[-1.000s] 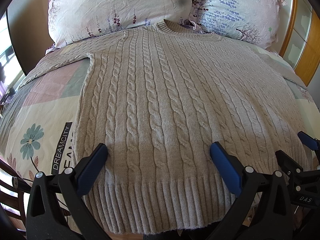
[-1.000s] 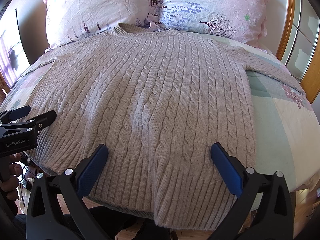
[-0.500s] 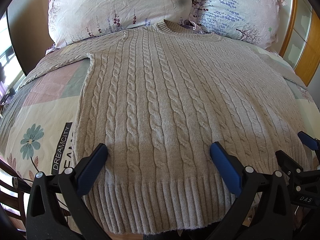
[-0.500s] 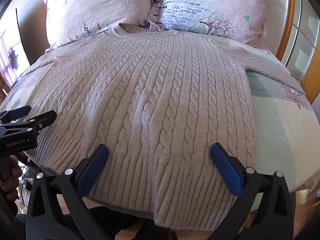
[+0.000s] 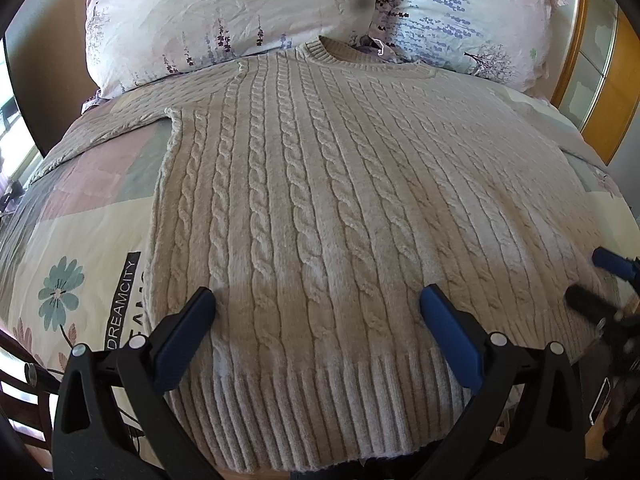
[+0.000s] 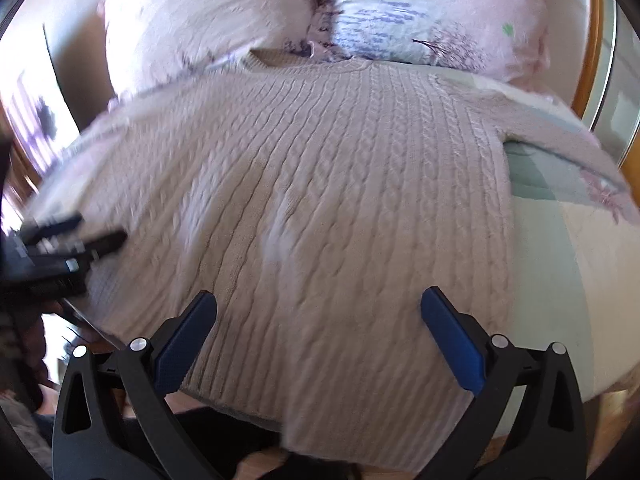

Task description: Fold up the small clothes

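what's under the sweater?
The sweater lies flat on a patchwork bedspread, visible beside it. Its collar reaches the two pillows. Whatever lies directly beneath the knit is covered.

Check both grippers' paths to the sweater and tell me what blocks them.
Nothing visible does. The sweater lies flat on the bed, nothing on top of it. The left gripper and right gripper are open over its hem, only knit between their fingers. The pillows sit beyond the collar.
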Tool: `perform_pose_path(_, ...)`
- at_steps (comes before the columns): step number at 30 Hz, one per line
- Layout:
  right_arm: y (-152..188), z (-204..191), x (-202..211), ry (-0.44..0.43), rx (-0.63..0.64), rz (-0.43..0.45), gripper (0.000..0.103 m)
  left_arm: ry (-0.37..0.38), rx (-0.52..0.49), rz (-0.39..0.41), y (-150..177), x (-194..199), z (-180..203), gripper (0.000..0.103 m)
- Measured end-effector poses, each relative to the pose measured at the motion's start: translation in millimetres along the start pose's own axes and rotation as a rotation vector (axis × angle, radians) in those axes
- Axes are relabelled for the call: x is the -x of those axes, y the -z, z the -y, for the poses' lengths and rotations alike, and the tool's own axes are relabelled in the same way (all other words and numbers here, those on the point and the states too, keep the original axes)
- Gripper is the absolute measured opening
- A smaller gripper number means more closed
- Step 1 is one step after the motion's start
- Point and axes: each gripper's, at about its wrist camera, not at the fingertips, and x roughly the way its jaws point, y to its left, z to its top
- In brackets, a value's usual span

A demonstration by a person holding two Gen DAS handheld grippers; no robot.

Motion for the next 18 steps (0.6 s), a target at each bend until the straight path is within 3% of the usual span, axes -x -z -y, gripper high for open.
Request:
perform_pose_path(2,-21,40,18,0.046,-0.099,0.083,0.102,0.007,-0.006,-0.006,-1,0,0,0.101)
perform_pose_path(6,-79,182,46,0.206,-0.417,0.233,0.101,0.017,0.006,-0.017,-8,0,-4,0.101)
perform_pose_path(8,-97,251,49,0.25,-0.573,0.258,0.083,0.029,0.045,-0.014,-14,0,-11,0.101)
perform_pose_path(10,-110,329,47,0.278,-0.77,0.276,0.078,0.05,0.123,0.0,-22,3,-21,0.101)
perform_pose_path(11,-112,350,45,0.273,-0.831,0.282,0.072,0.058,0.165,0.011,-26,5,-27,0.101)
perform_pose_path(13,-111,405,36,0.248,-1.013,0.278,0.068,0.052,0.24,0.033,-36,7,-38,0.101)
perform_pose_path(18,-100,458,3,0.27,-1.189,0.178,0.054,0.033,0.336,0.05,-58,12,-64,0.101)
